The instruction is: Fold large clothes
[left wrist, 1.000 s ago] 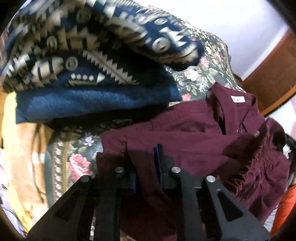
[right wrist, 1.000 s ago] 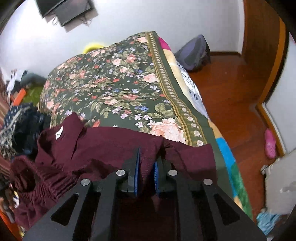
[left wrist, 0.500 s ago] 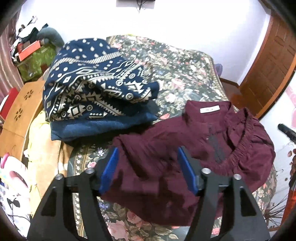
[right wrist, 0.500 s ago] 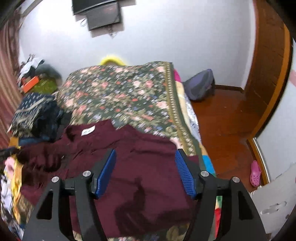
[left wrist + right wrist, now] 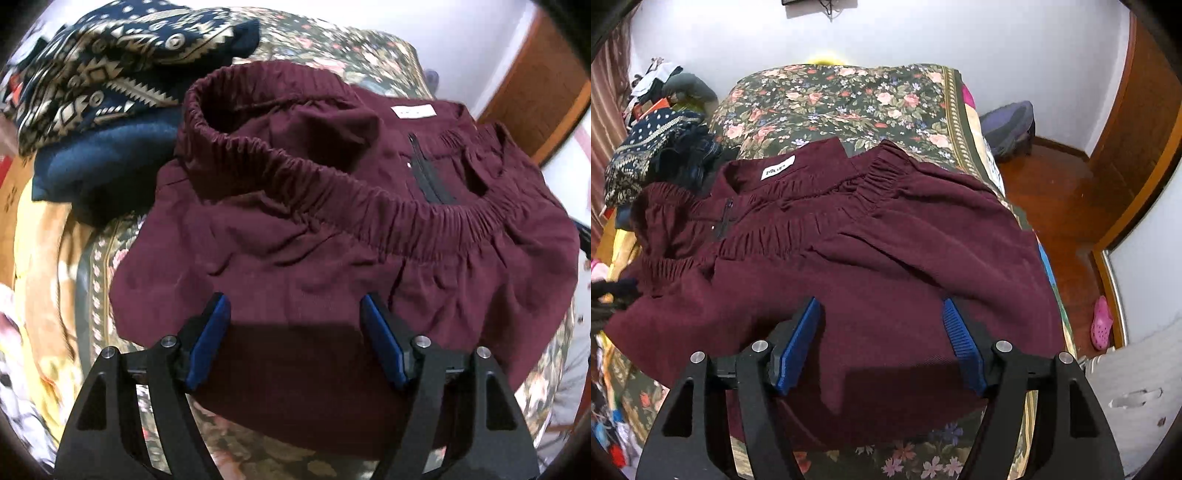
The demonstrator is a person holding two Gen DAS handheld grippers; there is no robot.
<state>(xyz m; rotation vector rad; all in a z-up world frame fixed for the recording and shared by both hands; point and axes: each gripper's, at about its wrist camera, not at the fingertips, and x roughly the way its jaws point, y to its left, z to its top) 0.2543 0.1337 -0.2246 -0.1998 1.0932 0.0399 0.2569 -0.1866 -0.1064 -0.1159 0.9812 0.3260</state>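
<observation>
Maroon garment (image 5: 871, 266) lay folded over on the floral bedspread (image 5: 834, 99), both grippers spread apart above it.

Its gathered elastic waistband (image 5: 332, 184) curved across the top layer, with a white label (image 5: 778, 168) and a short dark zipper (image 5: 430, 173) near the collar. The left gripper (image 5: 295, 339) and right gripper (image 5: 882, 341) hovered over the near edge, blue pads wide and holding nothing. A navy patterned pile (image 5: 110, 70) sat just beside the garment's left side; a pink shoe (image 5: 1101, 323) lay on the wooden floor.
</observation>
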